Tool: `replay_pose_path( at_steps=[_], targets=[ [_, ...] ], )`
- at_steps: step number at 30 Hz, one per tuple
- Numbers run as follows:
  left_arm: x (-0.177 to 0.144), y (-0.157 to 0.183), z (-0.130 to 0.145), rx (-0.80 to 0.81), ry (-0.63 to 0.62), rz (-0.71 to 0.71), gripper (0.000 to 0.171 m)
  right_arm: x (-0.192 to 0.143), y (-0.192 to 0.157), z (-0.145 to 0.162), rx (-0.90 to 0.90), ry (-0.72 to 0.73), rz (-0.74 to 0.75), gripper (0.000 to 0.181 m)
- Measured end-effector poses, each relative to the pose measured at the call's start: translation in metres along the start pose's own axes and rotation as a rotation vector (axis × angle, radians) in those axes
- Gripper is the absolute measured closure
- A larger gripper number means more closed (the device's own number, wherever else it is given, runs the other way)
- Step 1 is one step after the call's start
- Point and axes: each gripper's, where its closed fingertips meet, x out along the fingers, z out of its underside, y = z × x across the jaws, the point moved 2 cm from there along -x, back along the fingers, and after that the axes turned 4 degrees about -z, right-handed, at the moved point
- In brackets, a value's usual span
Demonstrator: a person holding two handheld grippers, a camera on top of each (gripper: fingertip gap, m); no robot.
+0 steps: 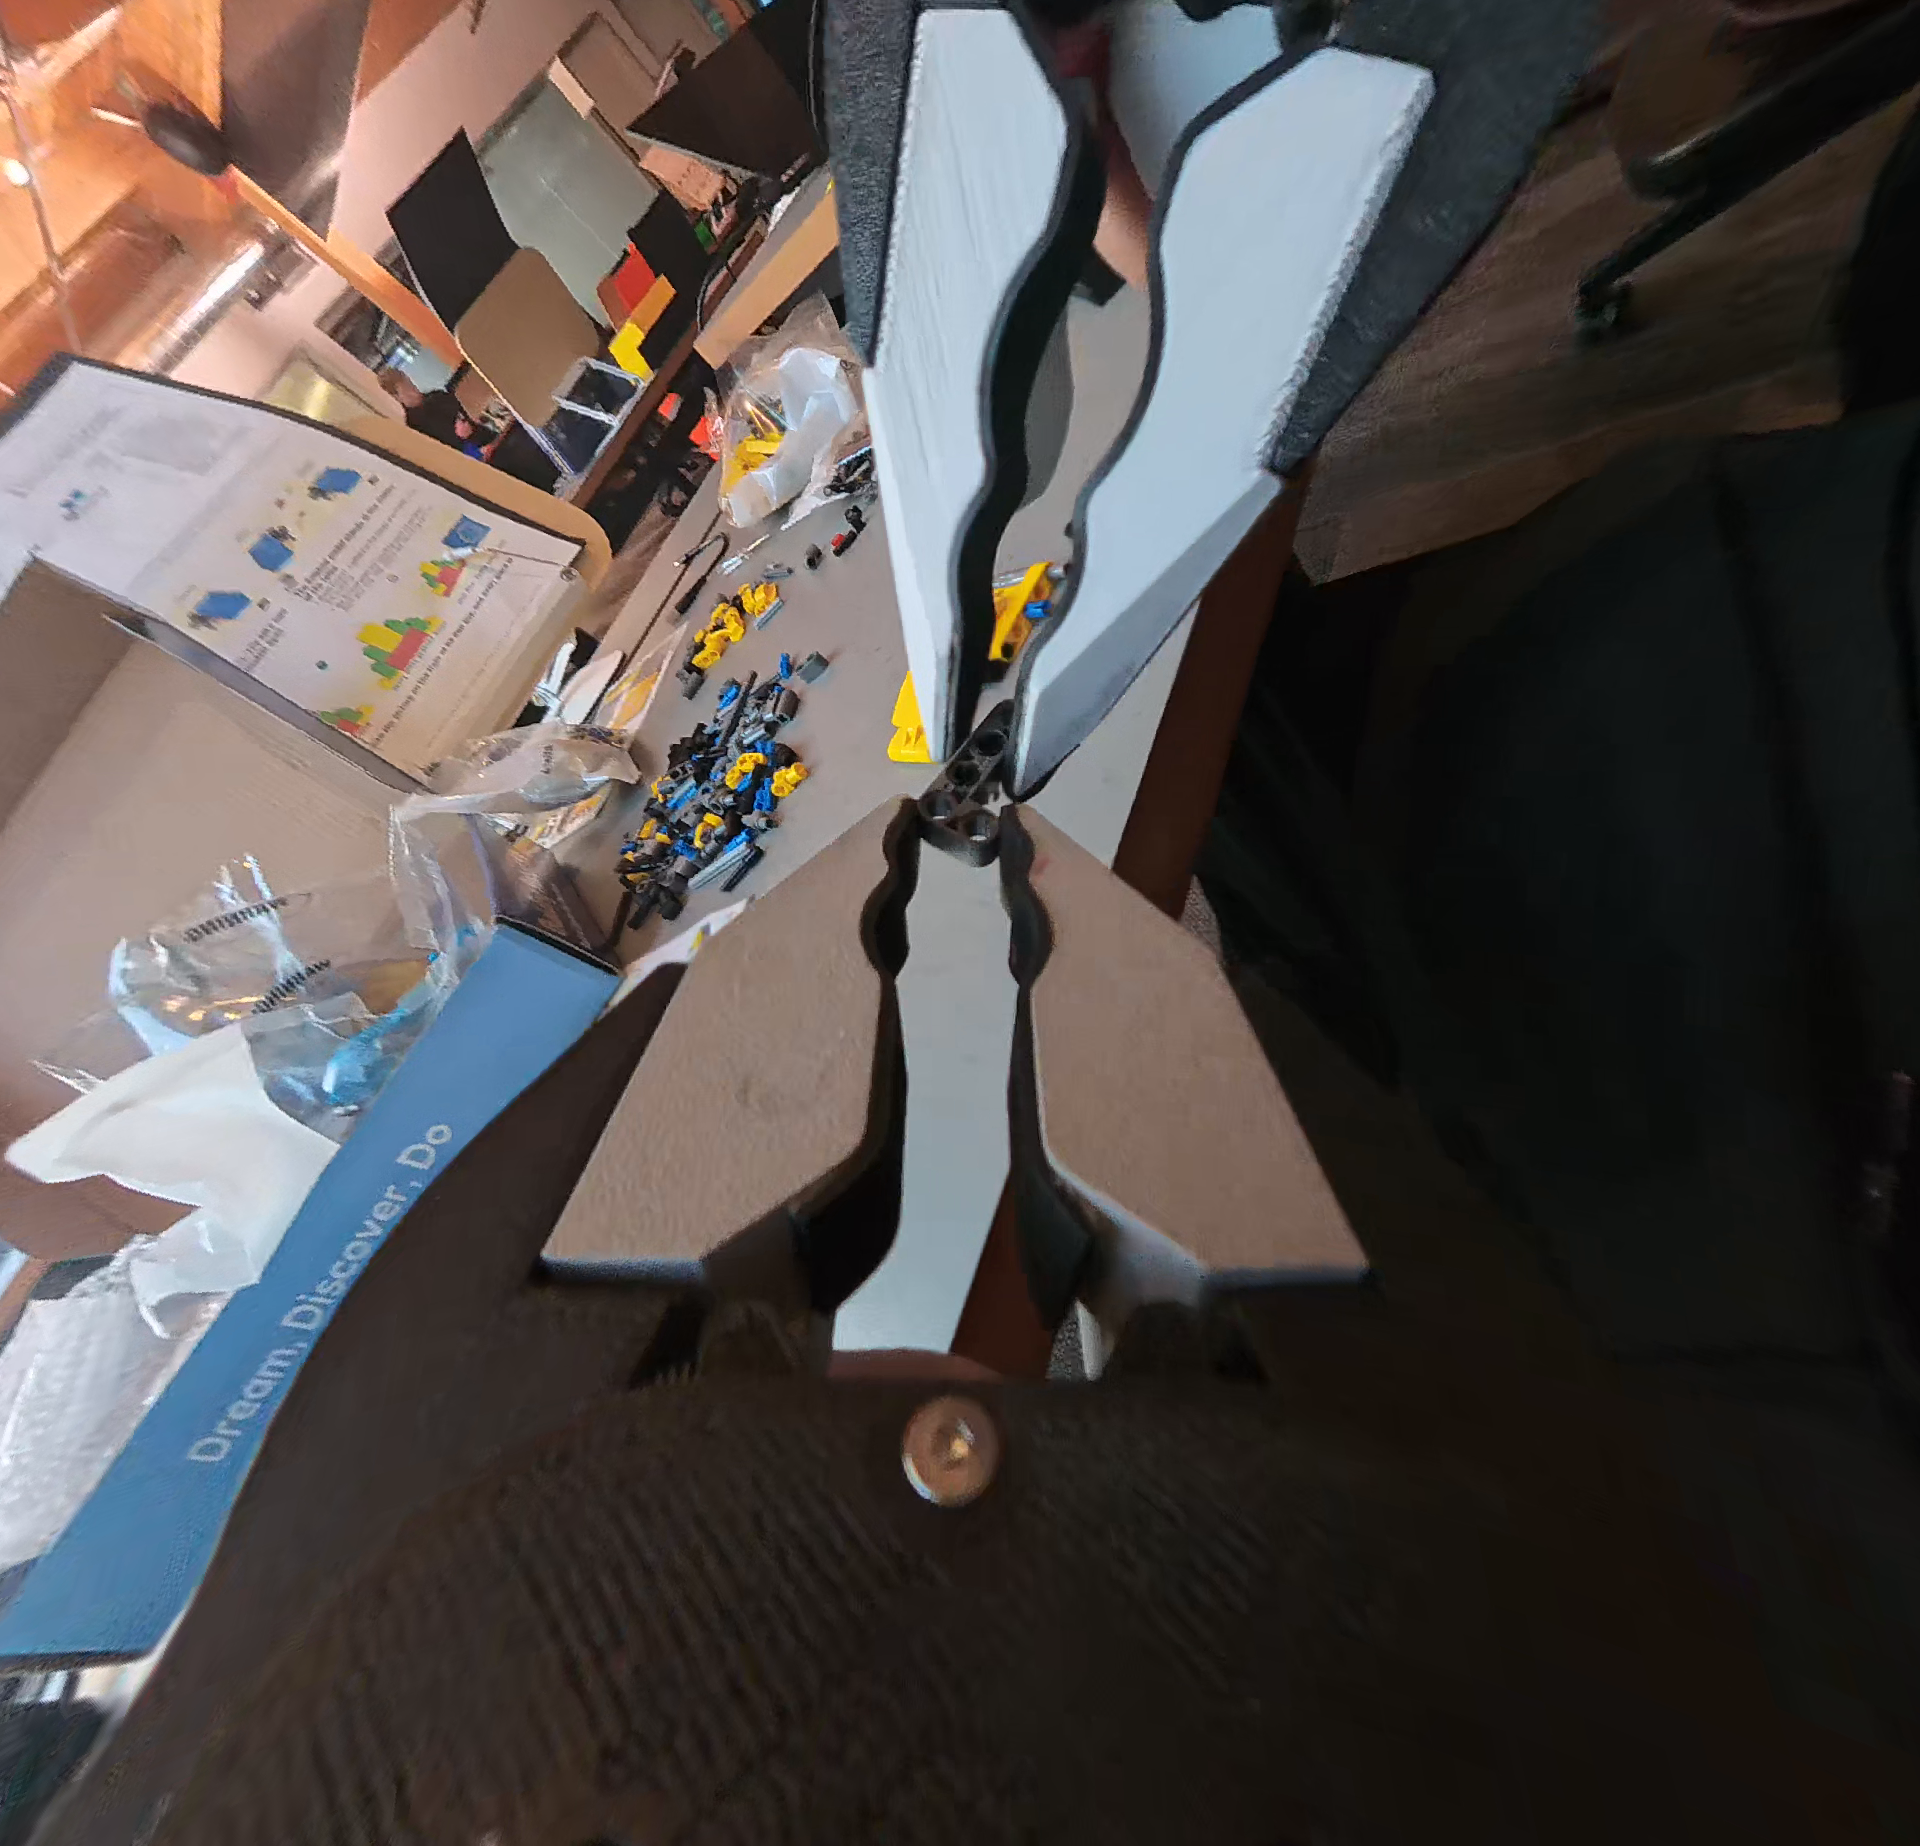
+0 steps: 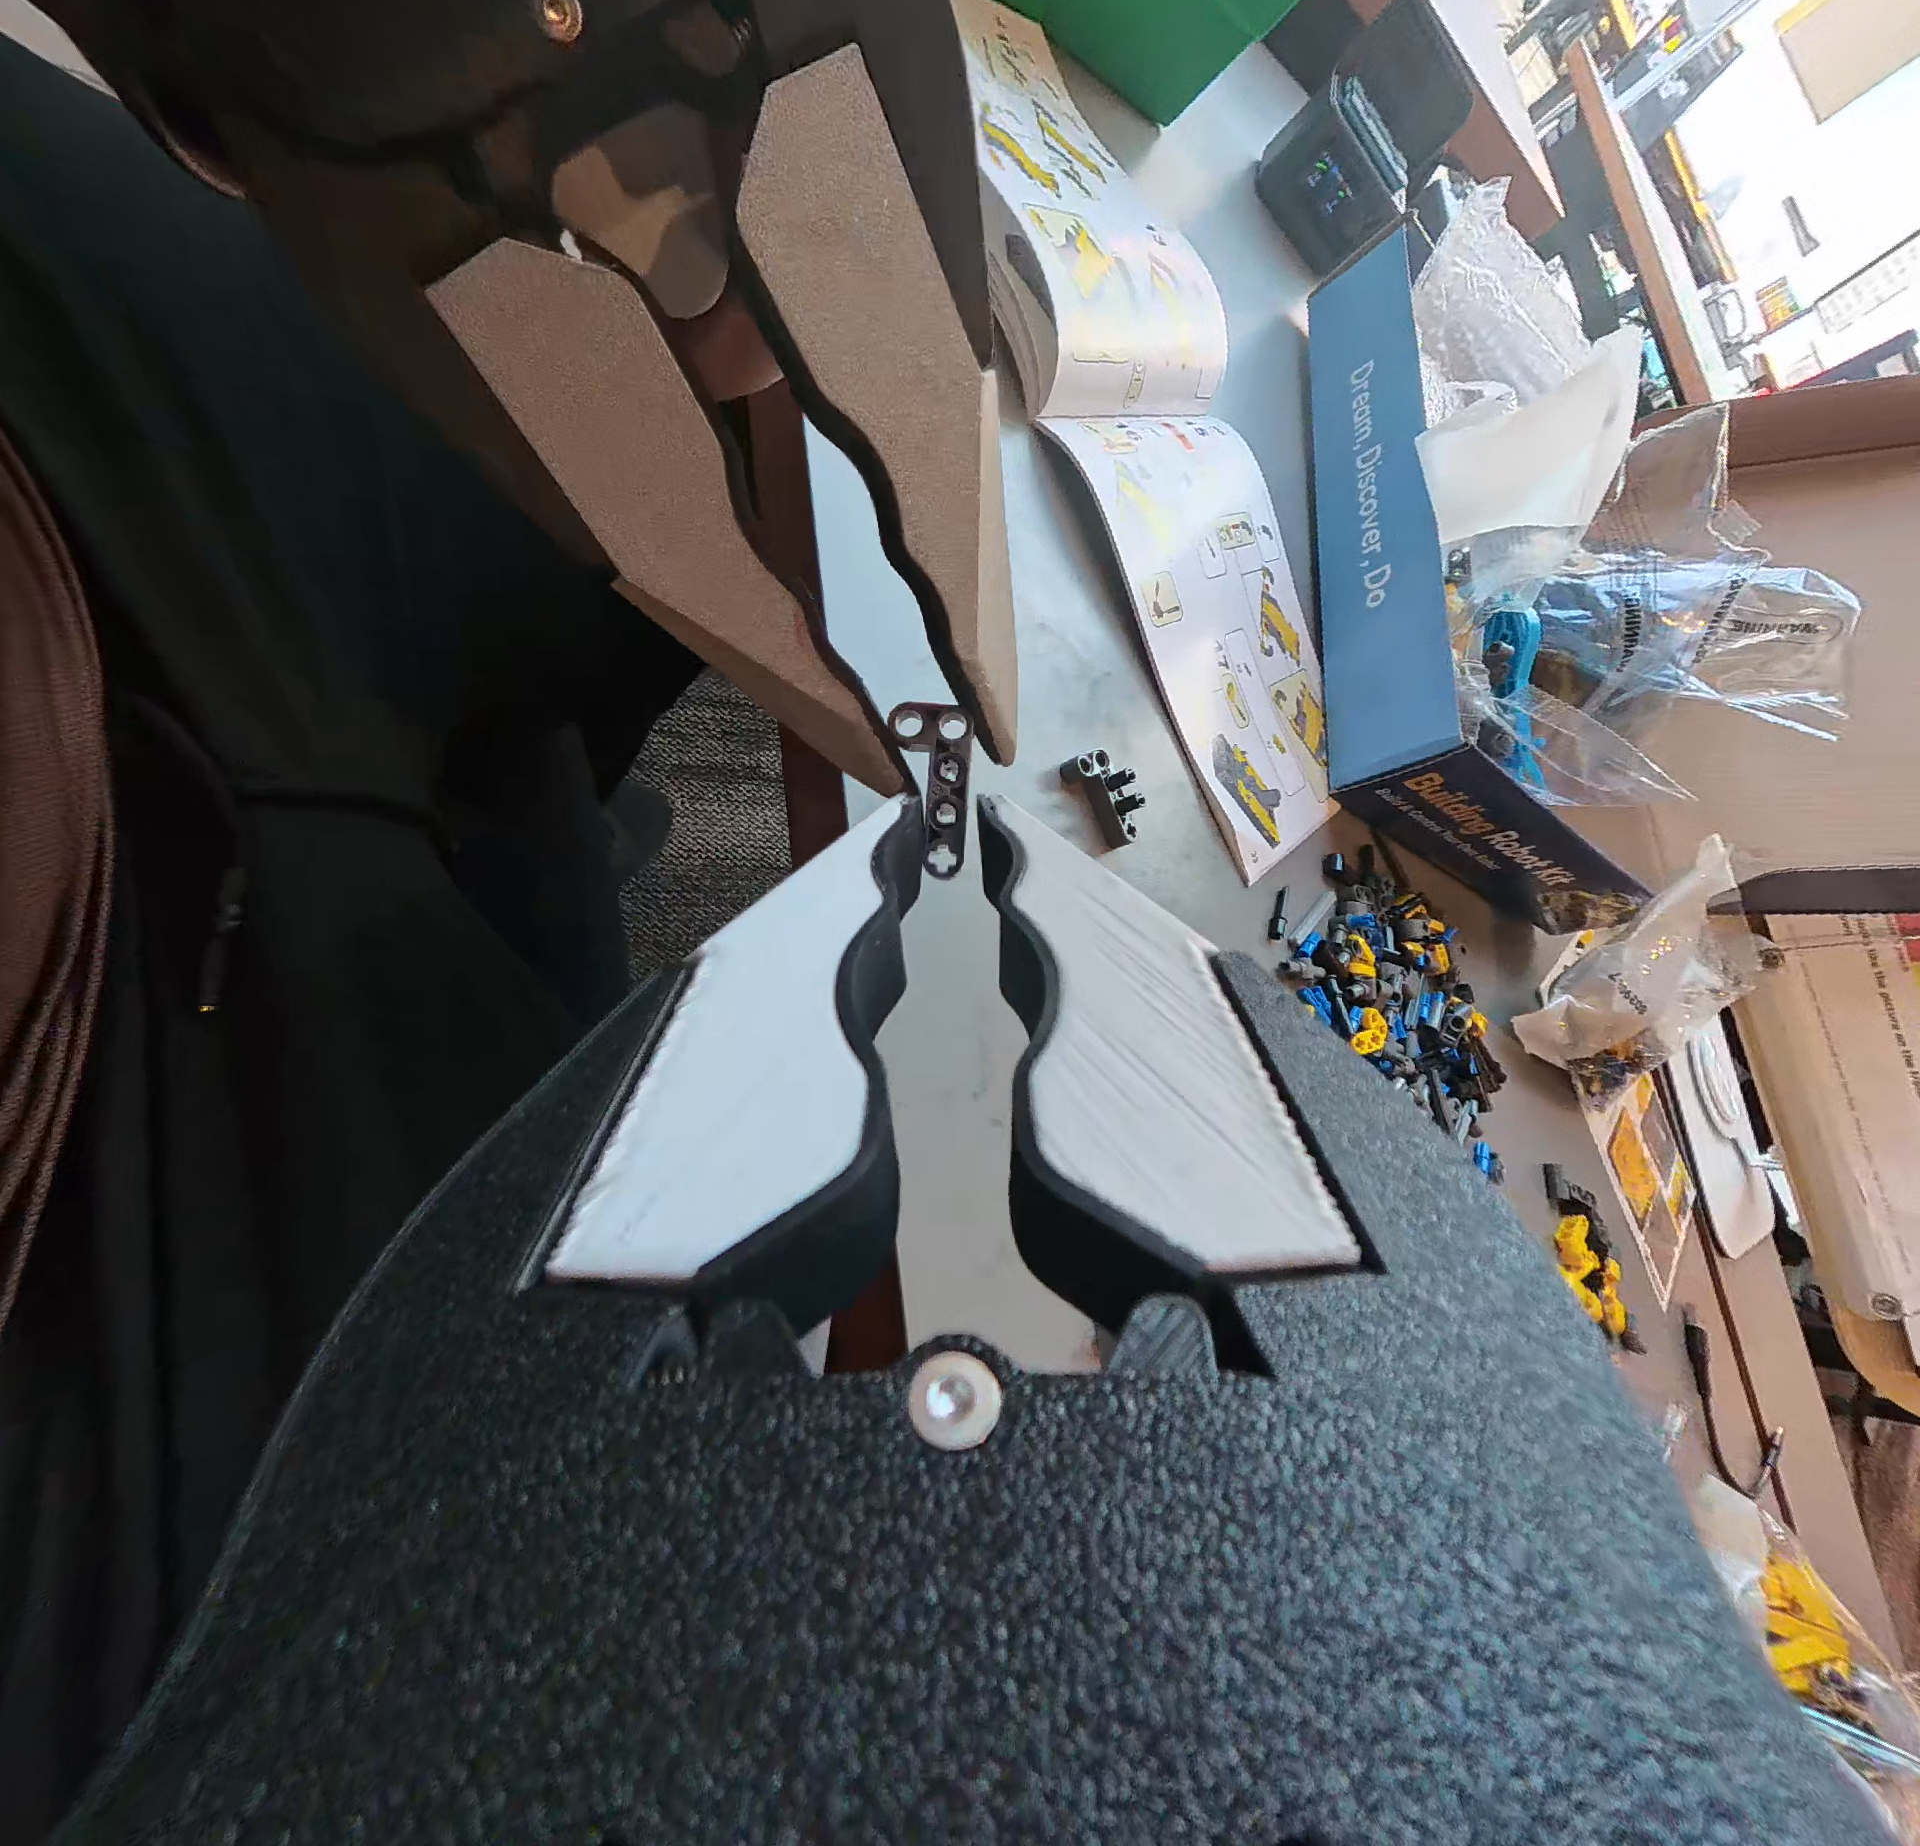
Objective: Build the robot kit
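Observation:
A black T-shaped beam with holes [image 2: 938,780] hangs in the air between the two grippers, above the near edge of the grey table [image 2: 1081,601]. My left gripper [image 1: 961,822], with tan fingers, is shut on the beam's [image 1: 966,814] crossbar. My right gripper [image 2: 950,822], with white fingers, meets it tip to tip with its jaws narrowly around the beam's stem. One pad touches the stem and a thin gap shows at the other. The right gripper also shows from above in the left wrist view [image 1: 987,757], and the left gripper in the right wrist view [image 2: 948,757].
A small grey piece with black pins [image 2: 1107,794] lies on the table by an open instruction booklet [image 2: 1195,549]. A blue box [image 2: 1371,549], a pile of small parts [image 1: 717,788], plastic bags [image 2: 1662,633] and a cardboard box [image 1: 156,757] lie farther out. A person's dark clothing [image 2: 312,757] lies beyond the table edge. My left and right fingertips are right by each other.

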Motion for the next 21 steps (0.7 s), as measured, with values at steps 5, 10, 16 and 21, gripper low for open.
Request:
replay_pose_path(
  at_steps=[5, 10, 16, 21],
  targets=[
    [0.000, -0.001, 0.000, -0.001, -0.003, -0.011, 0.160, 0.000, 0.001, -0.002, 0.036, -0.001, 0.005, 0.174],
    [0.001, 0.001, 0.000, -0.024, -0.015, -0.013, 0.159, 0.001, 0.001, -0.001, 0.023, -0.018, 0.017, 0.174],
    [0.002, 0.005, 0.002, -0.035, -0.046, 0.009, 0.159, 0.003, -0.001, 0.002, -0.033, -0.063, 0.031, 0.174],
    [0.003, 0.012, 0.008, -0.148, -0.108, 0.116, 0.141, -0.020, 0.023, 0.030, 0.001, -0.134, 0.127, 0.174]
  ],
)
